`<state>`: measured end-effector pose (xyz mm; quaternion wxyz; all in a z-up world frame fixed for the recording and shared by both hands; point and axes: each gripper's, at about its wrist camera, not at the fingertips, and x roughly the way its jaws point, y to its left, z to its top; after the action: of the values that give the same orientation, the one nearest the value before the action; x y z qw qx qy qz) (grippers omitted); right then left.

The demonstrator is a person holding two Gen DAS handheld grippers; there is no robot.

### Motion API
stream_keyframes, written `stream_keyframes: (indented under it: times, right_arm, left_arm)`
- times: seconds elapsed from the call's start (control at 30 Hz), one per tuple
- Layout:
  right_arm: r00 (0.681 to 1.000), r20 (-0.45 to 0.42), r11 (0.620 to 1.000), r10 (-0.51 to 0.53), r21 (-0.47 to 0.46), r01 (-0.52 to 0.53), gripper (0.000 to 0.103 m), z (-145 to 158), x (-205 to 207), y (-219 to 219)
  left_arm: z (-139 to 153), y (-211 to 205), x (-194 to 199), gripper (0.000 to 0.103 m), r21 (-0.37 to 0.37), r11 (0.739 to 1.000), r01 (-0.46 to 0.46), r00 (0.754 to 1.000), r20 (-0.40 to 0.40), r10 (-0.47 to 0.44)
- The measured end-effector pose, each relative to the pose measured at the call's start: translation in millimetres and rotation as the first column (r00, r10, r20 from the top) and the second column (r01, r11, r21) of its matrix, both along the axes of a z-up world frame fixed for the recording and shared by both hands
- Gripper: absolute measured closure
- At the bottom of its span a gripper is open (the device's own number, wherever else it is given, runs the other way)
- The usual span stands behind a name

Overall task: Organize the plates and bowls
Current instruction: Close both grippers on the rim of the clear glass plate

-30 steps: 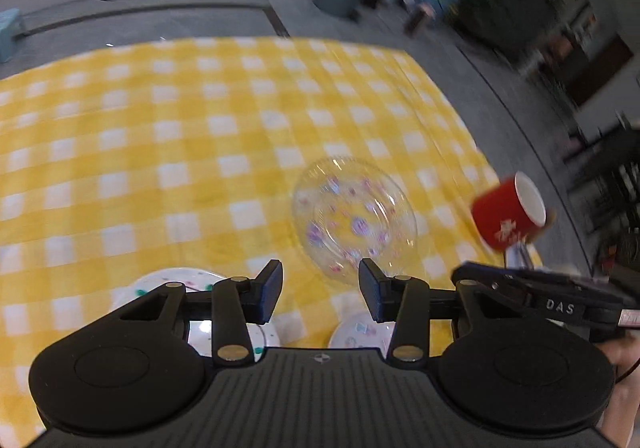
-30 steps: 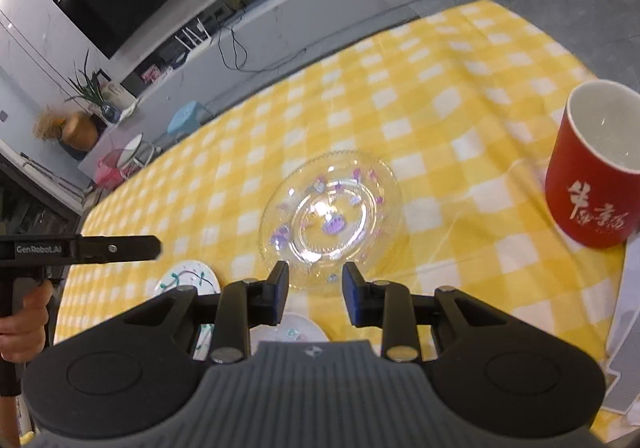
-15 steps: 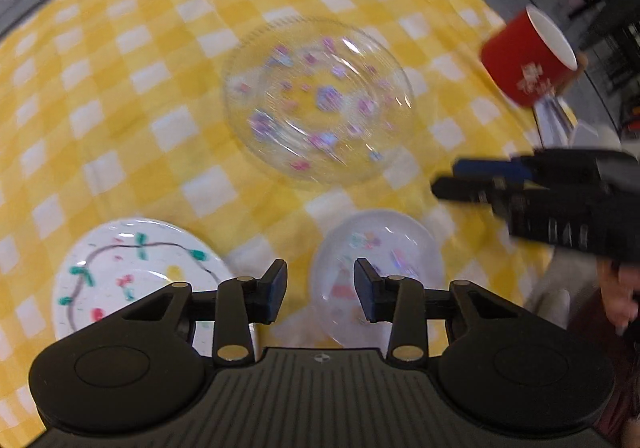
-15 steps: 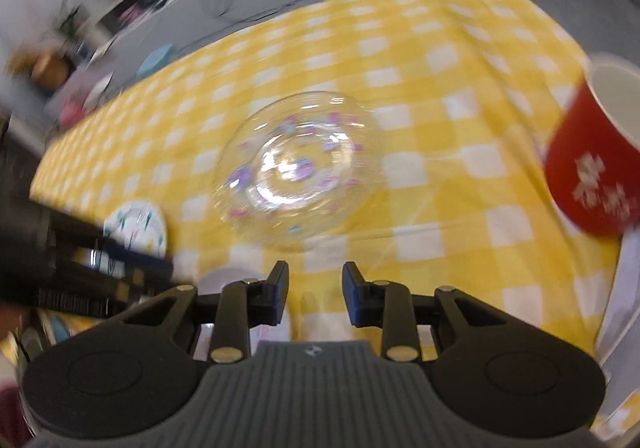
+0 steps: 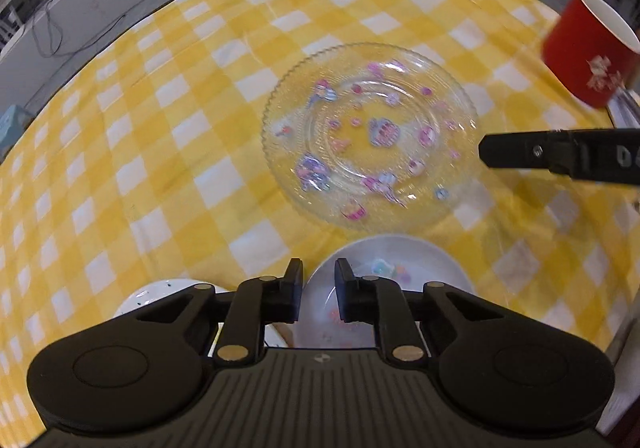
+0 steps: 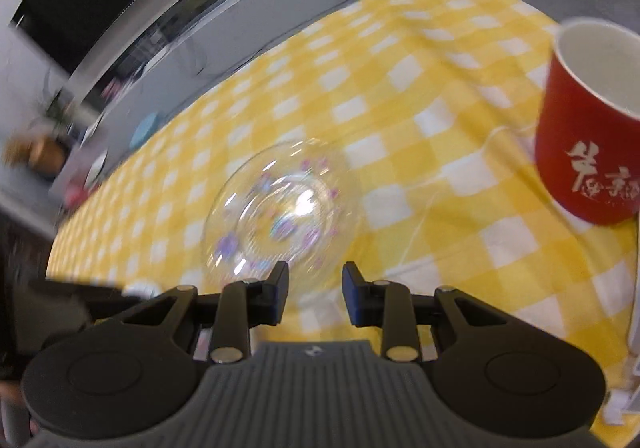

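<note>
A clear glass plate (image 5: 370, 135) with pink and purple prints lies on the yellow checked cloth; it also shows in the right wrist view (image 6: 280, 215). A small white bowl (image 5: 400, 268) with pastel prints sits just in front of my left gripper (image 5: 318, 284), whose jaws are open with a narrow gap above the bowl's left rim. A white plate (image 5: 160, 298) with dark markings lies at the near left, mostly hidden. My right gripper (image 6: 314, 288) is open and empty, near the glass plate's near edge; it shows from the side in the left wrist view (image 5: 560, 157).
A red mug (image 6: 592, 127) with white characters stands at the right edge of the table, also in the left wrist view (image 5: 588, 51). The cloth's right edge (image 5: 624, 268) drops off beside it. A grey cabinet and a dark screen stand beyond the table.
My left gripper has moved right and forward over the small white bowl, and its jaws have narrowed. The right gripper has swung right, with the glass plate now at its left.
</note>
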<state>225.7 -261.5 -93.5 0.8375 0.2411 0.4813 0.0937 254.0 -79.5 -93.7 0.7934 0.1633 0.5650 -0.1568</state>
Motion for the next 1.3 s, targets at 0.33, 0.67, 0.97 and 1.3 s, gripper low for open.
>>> stream_keyframes:
  times: [0.33, 0.67, 0.97, 1.3]
  right_arm:
    - [0.991, -0.013, 0.979, -0.133, 0.153, 0.134, 0.074, -32.8, 8.6, -12.3]
    - [0.987, -0.002, 0.97, -0.163, 0.18, 0.16, 0.081, -40.6, 12.6, -14.0]
    - [0.986, 0.033, 0.969, -0.165, 0.194, 0.155, 0.081, -43.9, 15.8, -11.9]
    - [0.982, 0.046, 0.968, -0.181, 0.184, 0.169, 0.096, -49.0, 19.1, -12.9]
  left_arm:
    - [7.4, 18.4, 10.5, 0.079, -0.029, 0.999, -0.024, 0.999, 0.037, 0.025]
    - [33.0, 63.0, 33.8, 0.049, -0.36, 0.929, -0.084, 0.996, -0.055, 0.069]
    - [4.8, 104.2, 72.5, 0.065, -0.576, 0.745, -0.336, 0.941, -0.225, 0.252]
    - [-20.5, 91.5, 87.2, 0.081, -0.527, 0.762, -0.376, 0.925, -0.262, 0.275]
